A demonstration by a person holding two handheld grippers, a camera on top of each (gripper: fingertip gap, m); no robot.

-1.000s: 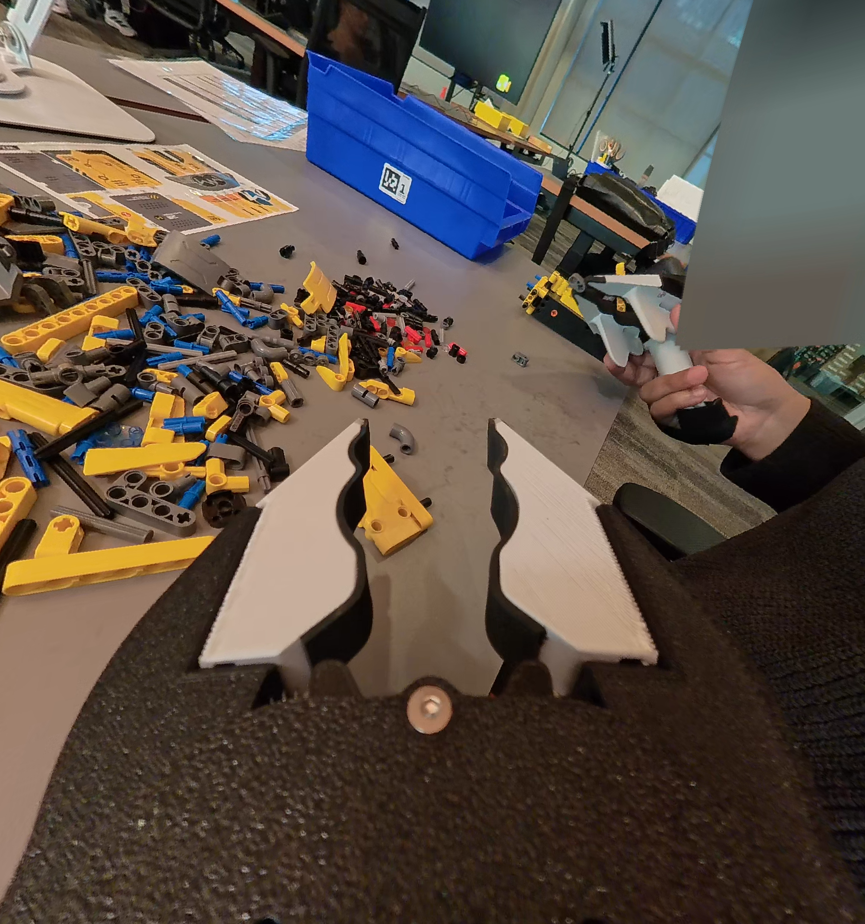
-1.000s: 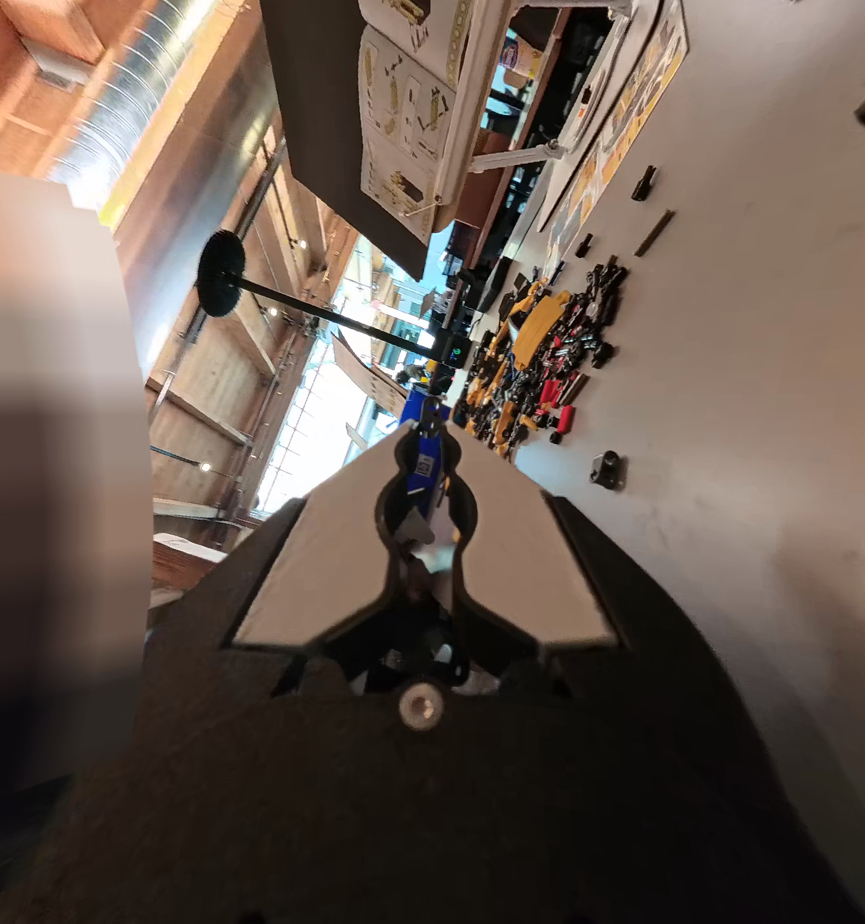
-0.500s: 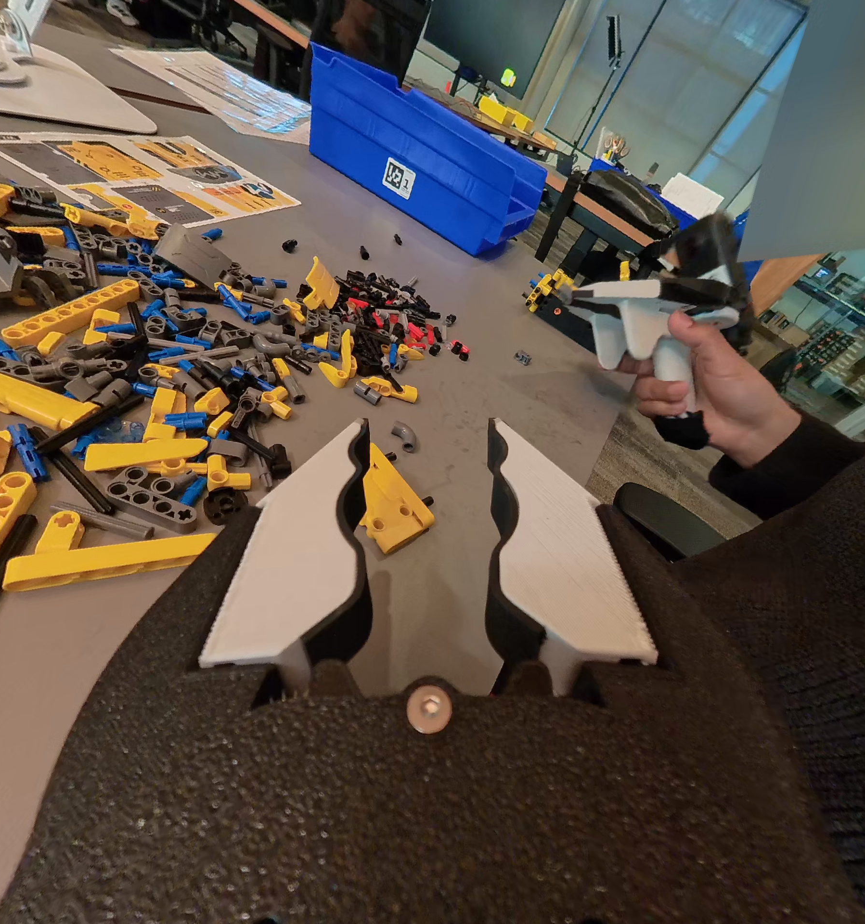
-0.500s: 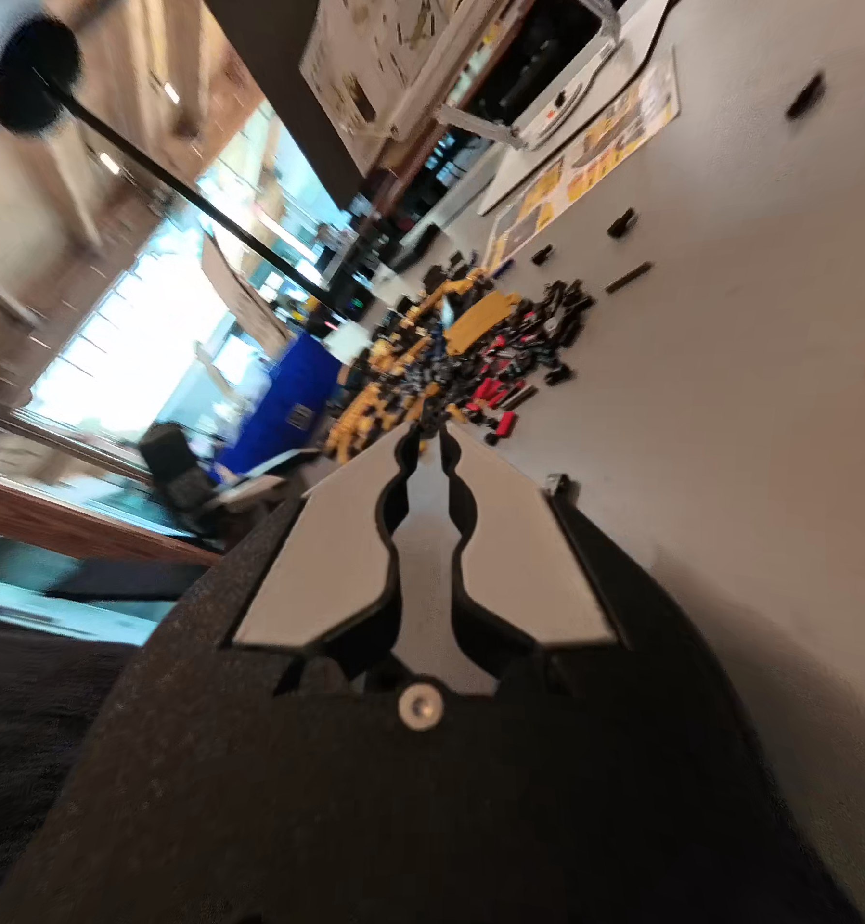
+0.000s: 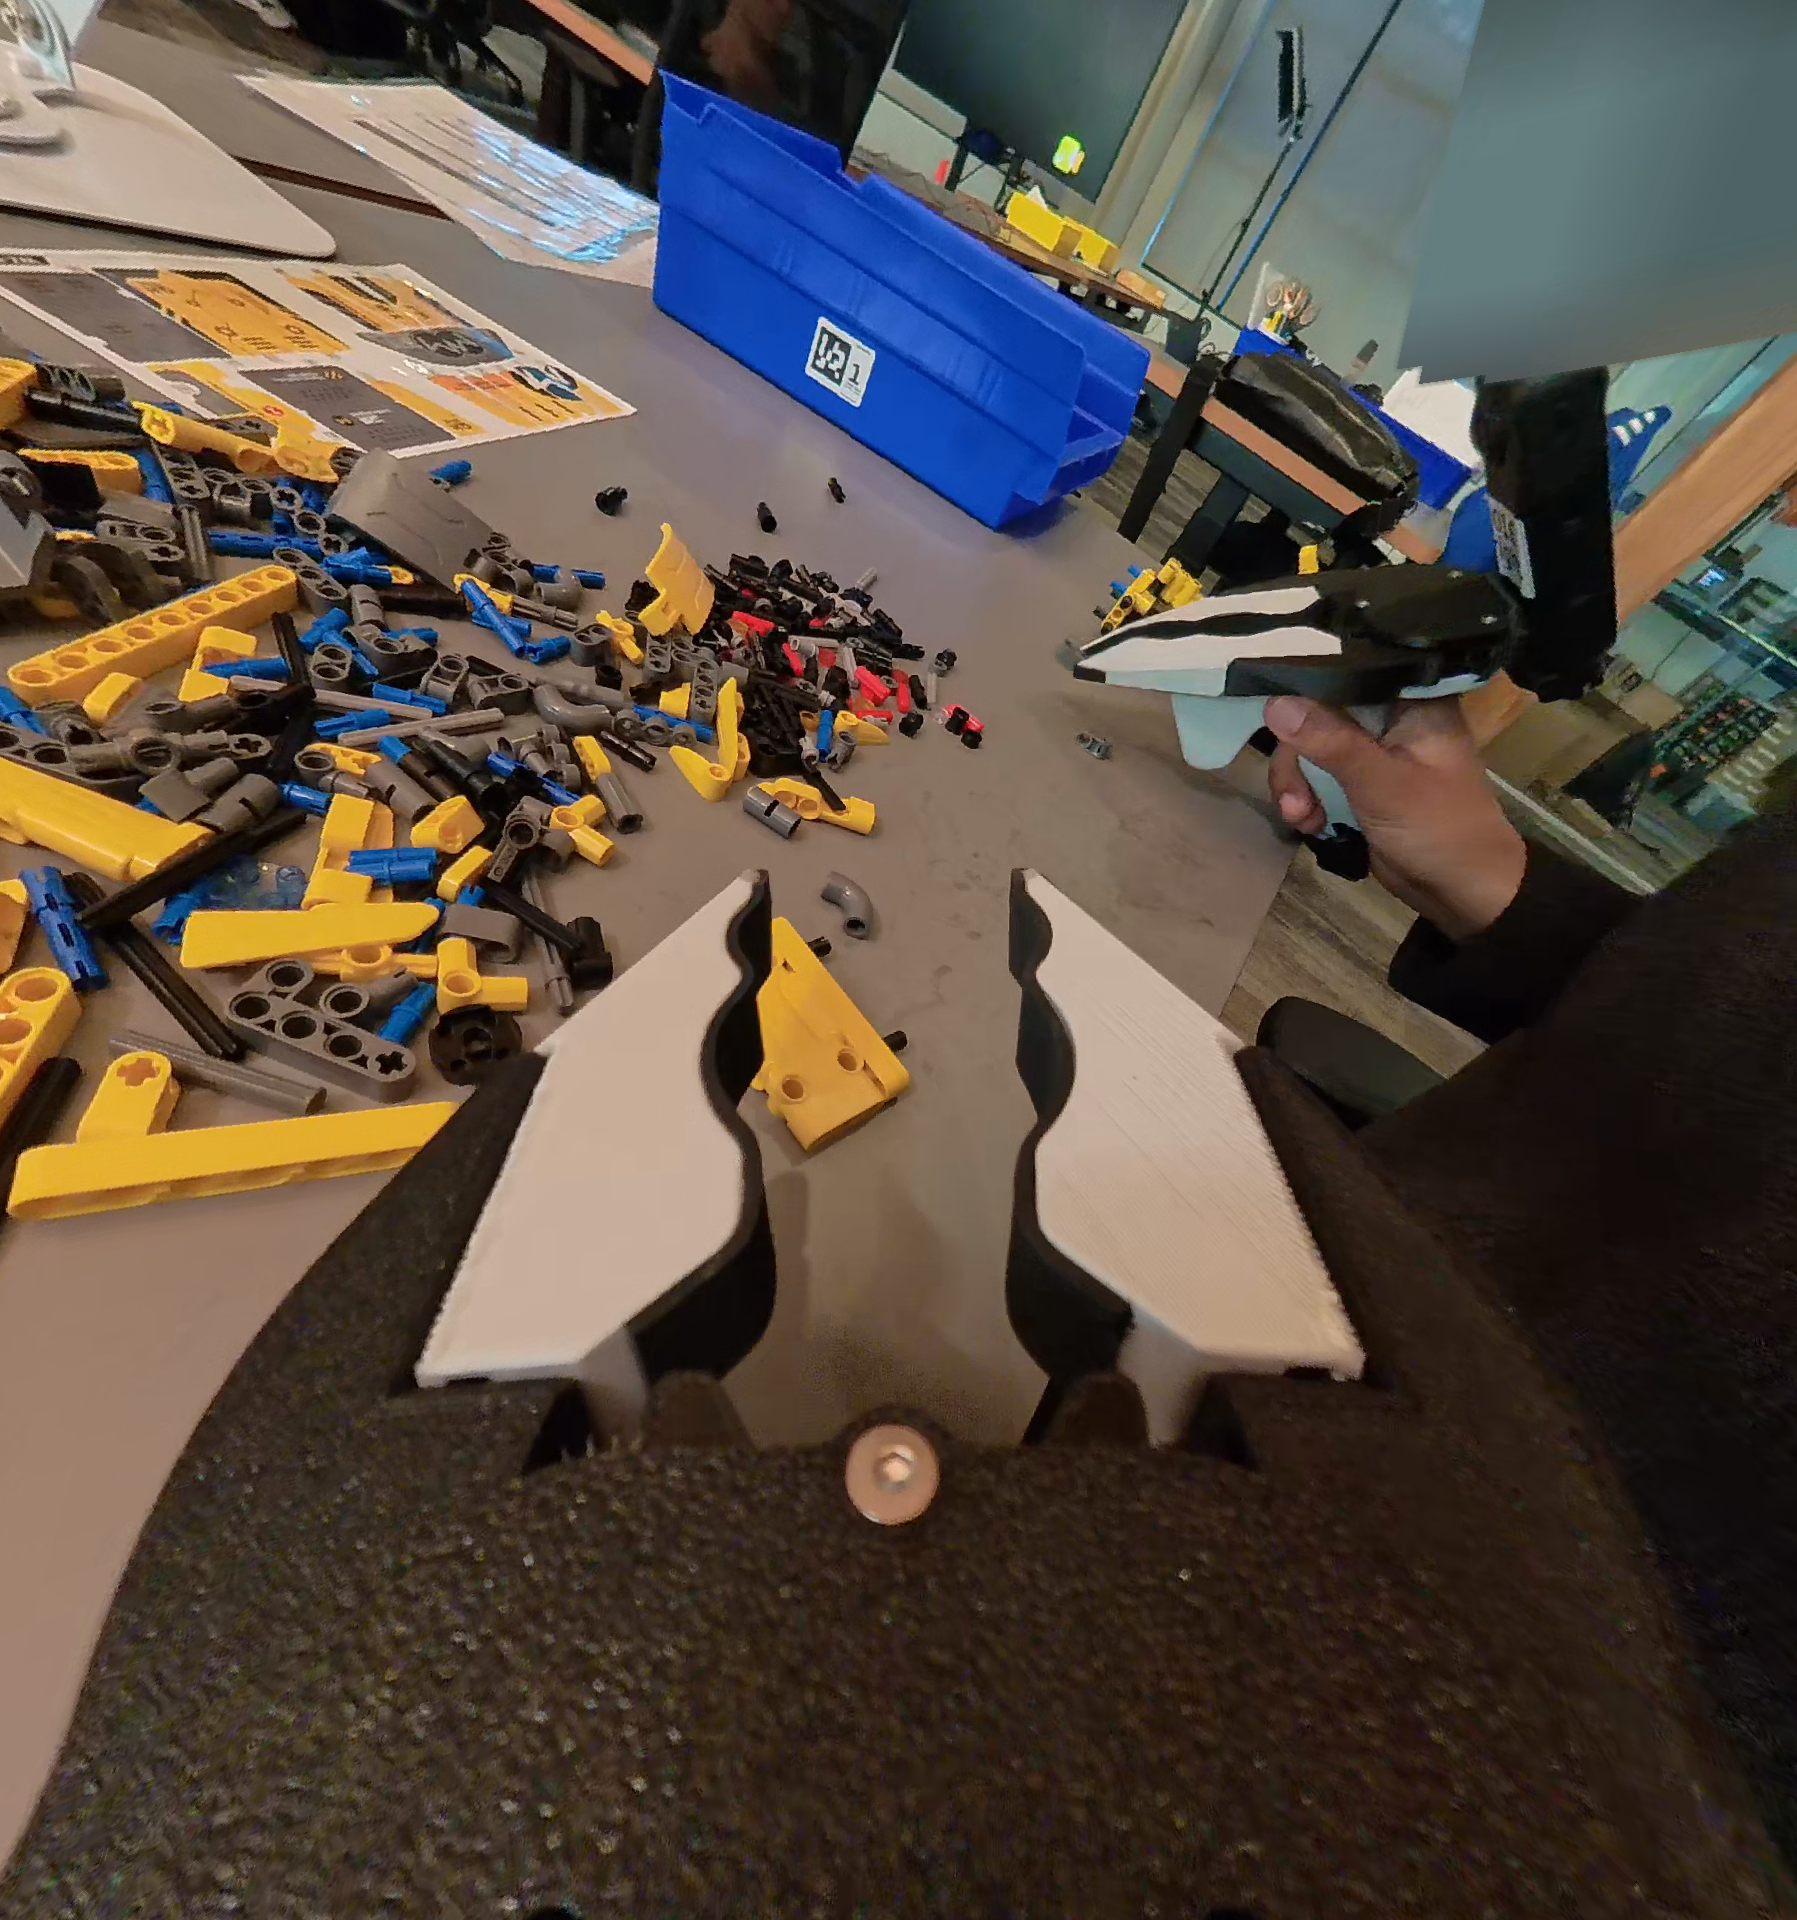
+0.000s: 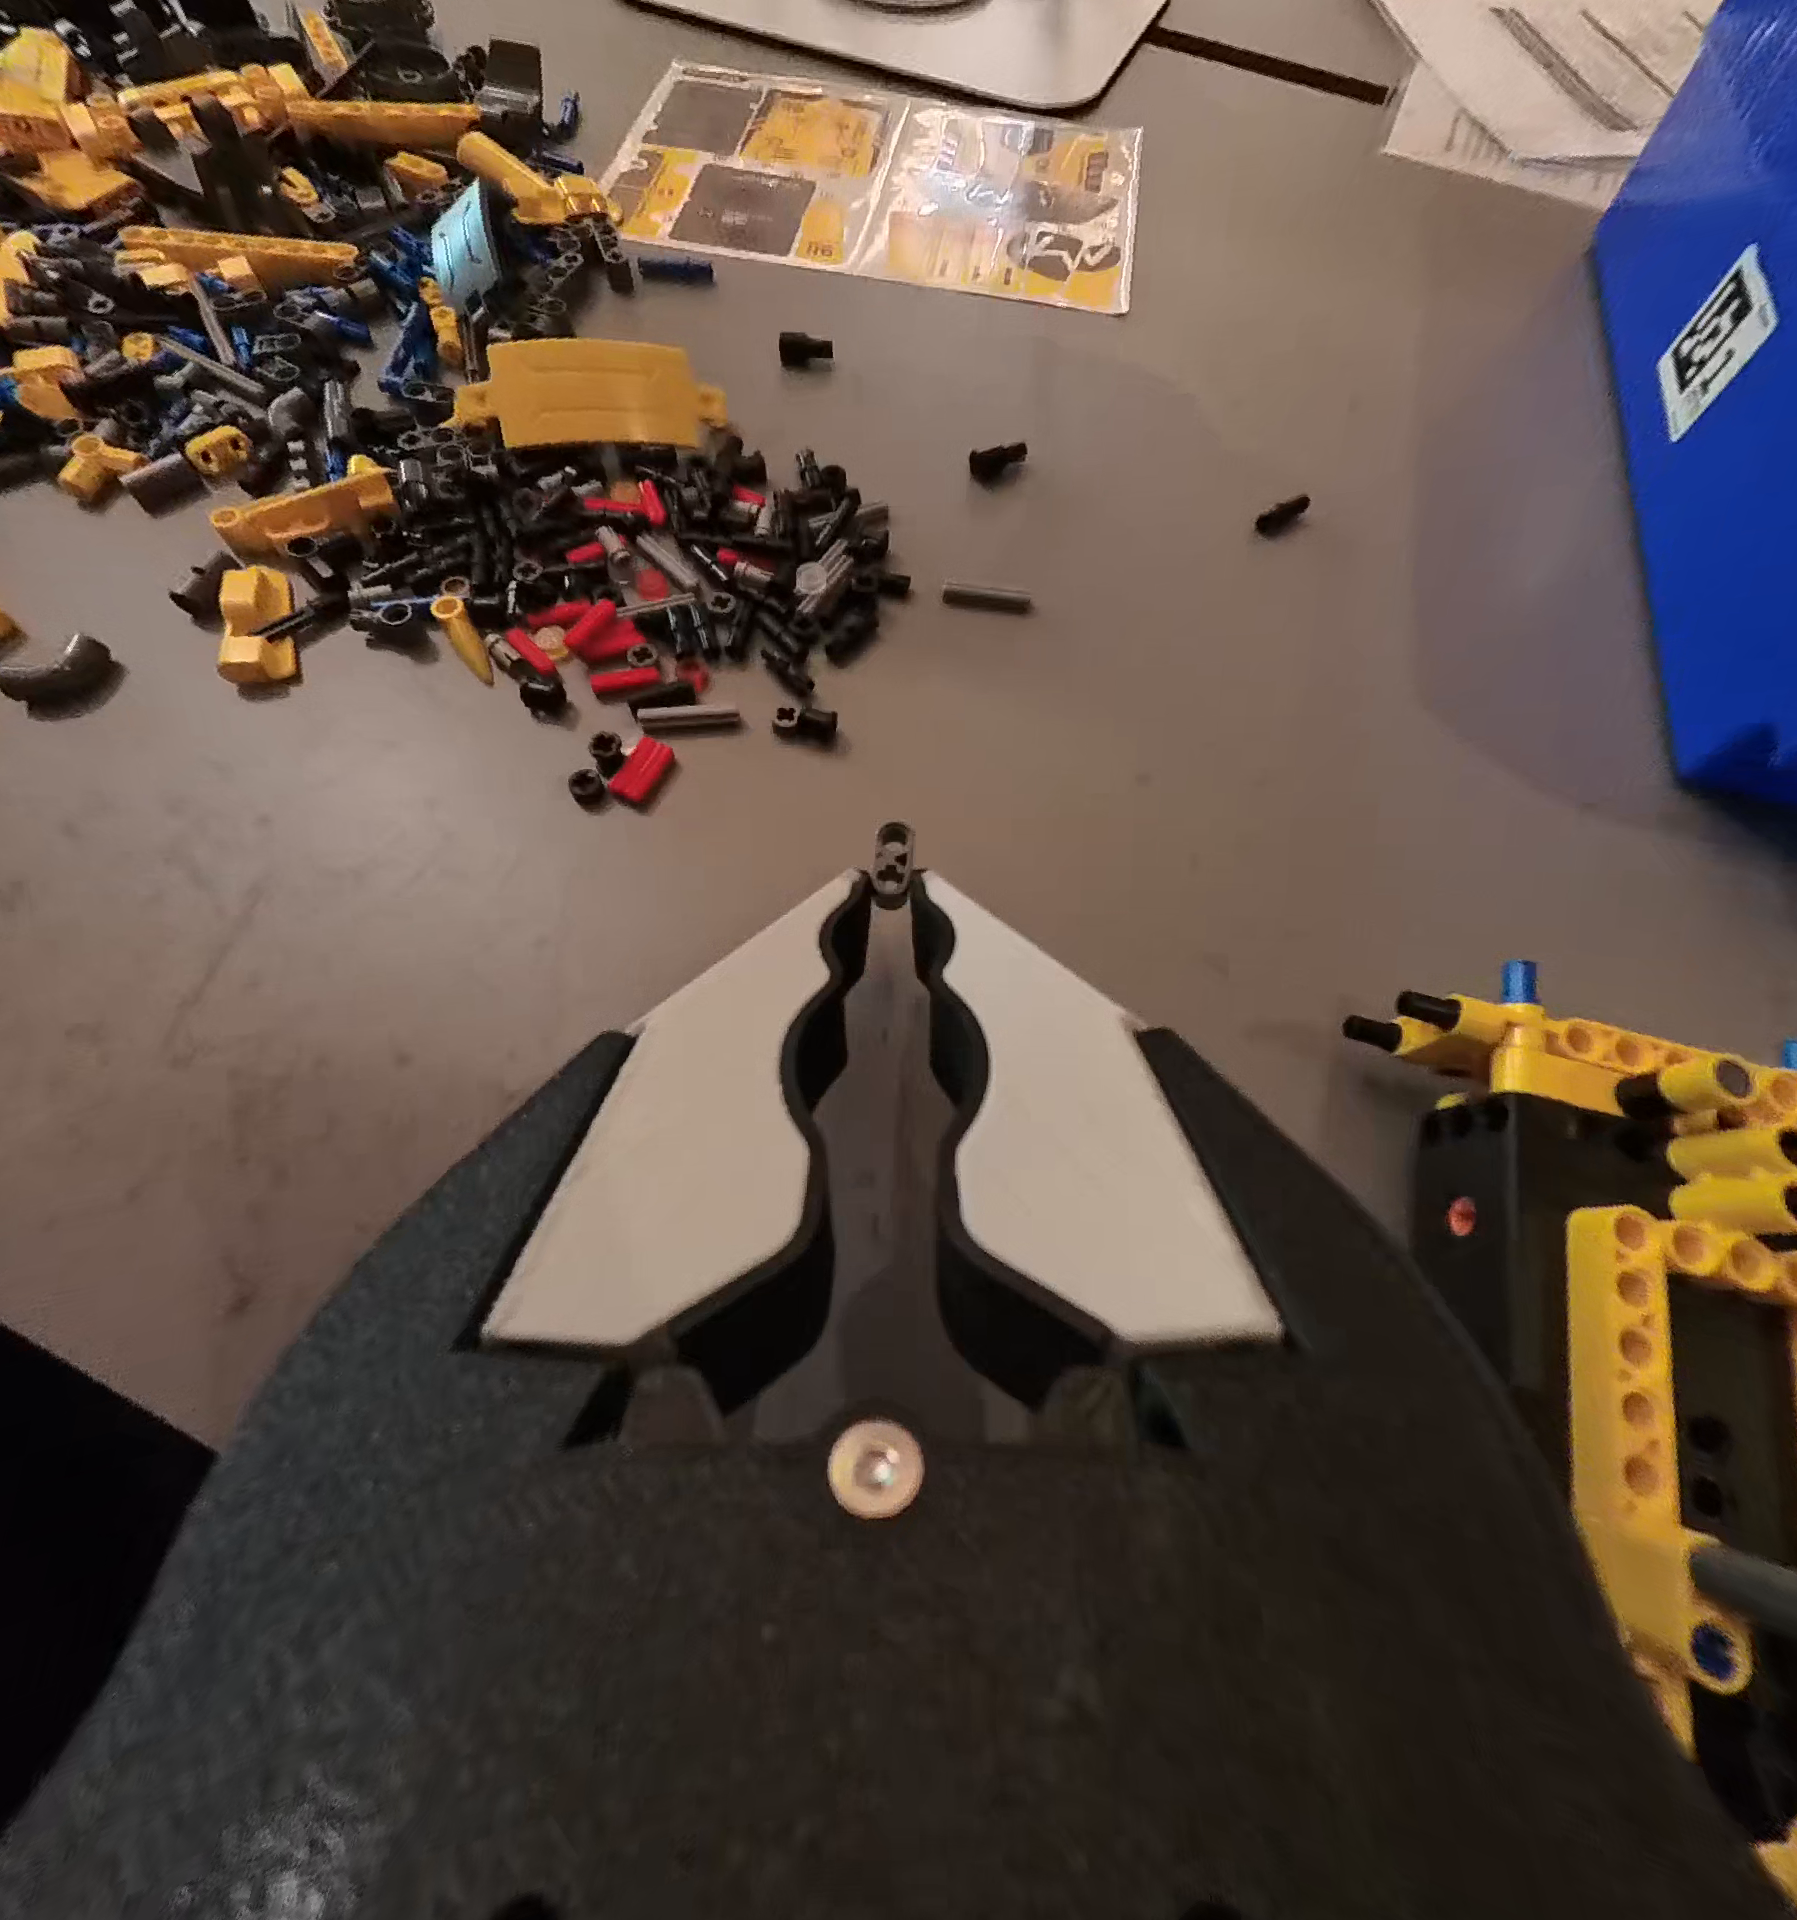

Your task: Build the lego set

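Right gripper (image 6: 892, 883) pinches a small black connector piece (image 6: 894, 850) at its tips, above bare grey desk (image 6: 250, 987), w/ red-and-black pin pile (image 6: 655, 603) ahead & yellow-black assembly (image 6: 1652, 1247) to its right. Left gripper (image 5: 889, 894) is spread wide over desk; yellow angled panel (image 5: 821, 1049) lies btwn fingers, by left one.

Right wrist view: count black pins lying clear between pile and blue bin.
3 black pins: one by the sticker sheet, one mid-table, one nearest the blue bin; none hidden.
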